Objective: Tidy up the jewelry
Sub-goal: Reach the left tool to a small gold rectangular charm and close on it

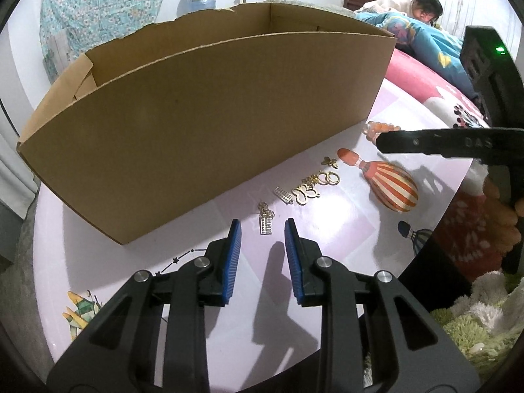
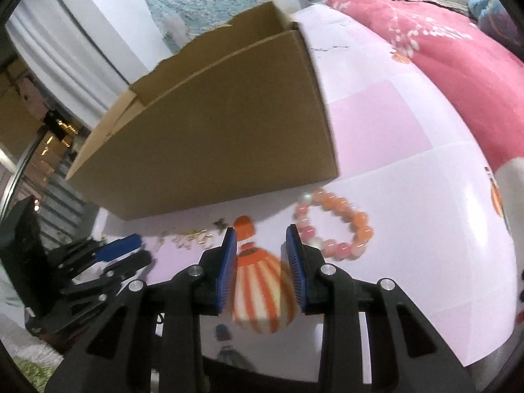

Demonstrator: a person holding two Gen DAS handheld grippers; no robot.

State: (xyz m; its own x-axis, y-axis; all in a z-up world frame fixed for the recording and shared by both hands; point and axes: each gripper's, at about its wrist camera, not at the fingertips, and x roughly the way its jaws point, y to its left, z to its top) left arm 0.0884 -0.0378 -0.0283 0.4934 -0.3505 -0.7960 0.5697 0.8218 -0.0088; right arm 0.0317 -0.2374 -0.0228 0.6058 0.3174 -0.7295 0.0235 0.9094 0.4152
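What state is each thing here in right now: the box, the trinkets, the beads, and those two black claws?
Cardboard box: open at the top, upright on the sheet.
Gold charms: loose, scattered beside the box, not held.
Small abacus charm: lying flat just ahead of the left gripper, untouched.
Bead bracelet: lying in a closed ring on the sheet, not held.
Left gripper: jaws apart, empty.
Right gripper: jaws apart, empty.
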